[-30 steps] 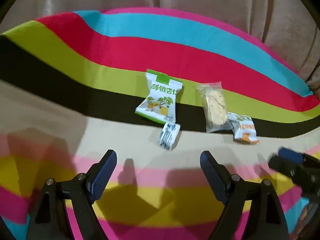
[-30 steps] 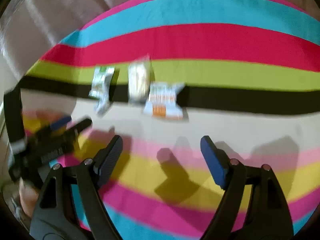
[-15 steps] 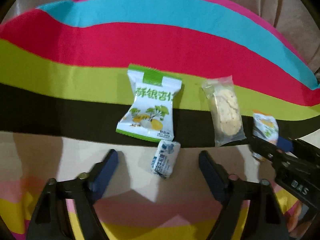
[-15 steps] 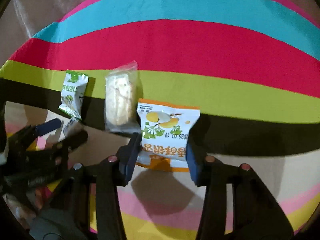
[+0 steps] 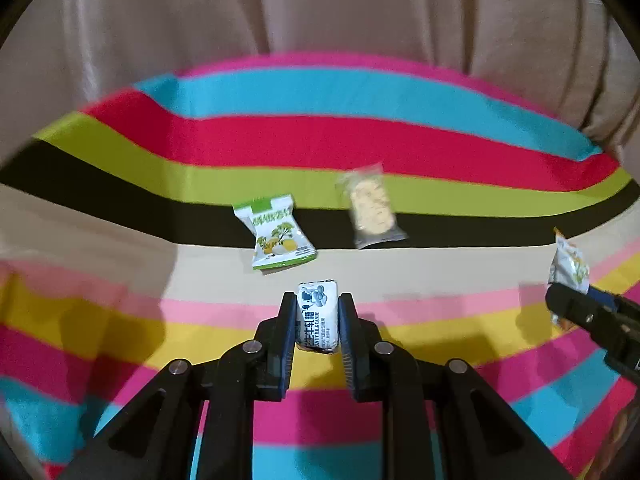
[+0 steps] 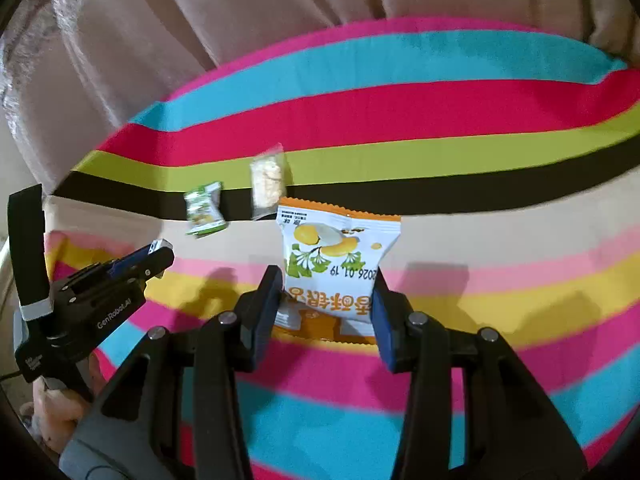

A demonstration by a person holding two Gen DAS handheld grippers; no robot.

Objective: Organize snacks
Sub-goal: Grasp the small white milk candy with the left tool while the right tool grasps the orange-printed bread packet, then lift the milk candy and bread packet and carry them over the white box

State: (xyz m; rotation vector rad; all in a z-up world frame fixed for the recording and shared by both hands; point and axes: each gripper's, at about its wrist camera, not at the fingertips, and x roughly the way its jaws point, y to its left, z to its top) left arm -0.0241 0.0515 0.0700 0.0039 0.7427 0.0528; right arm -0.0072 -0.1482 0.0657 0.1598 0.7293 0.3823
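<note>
Striped cloth point(image 5: 320, 136): soft fabric in curved bands of pink, cyan, red, lime, black, cream and yellow; landmark for all entries. Pale pleated curtain point(image 5: 320, 8) hangs behind it.

Left gripper point(image 5: 318, 316): black frame, blue ribbed pads, jaws closing on a milk candy point(image 5: 317, 314), a small pillow-shaped white wrapper with blue print, lifted above the cloth's pink and yellow bands.

Right gripper point(image 6: 325, 298): pads pressed on both side edges of an orange ginkgo snack packet point(image 6: 334, 256), glossy, flat, serrated ends, raised over the cloth's cream and pink bands.

Green ginkgo snack packet point(image 5: 277, 232): glossy, crimped, lying across the cloth's black and cream bands.

Clear-wrapped cracker point(image 5: 371, 210): oblong, grainy, blurred, lying across the lime and black bands.
</note>
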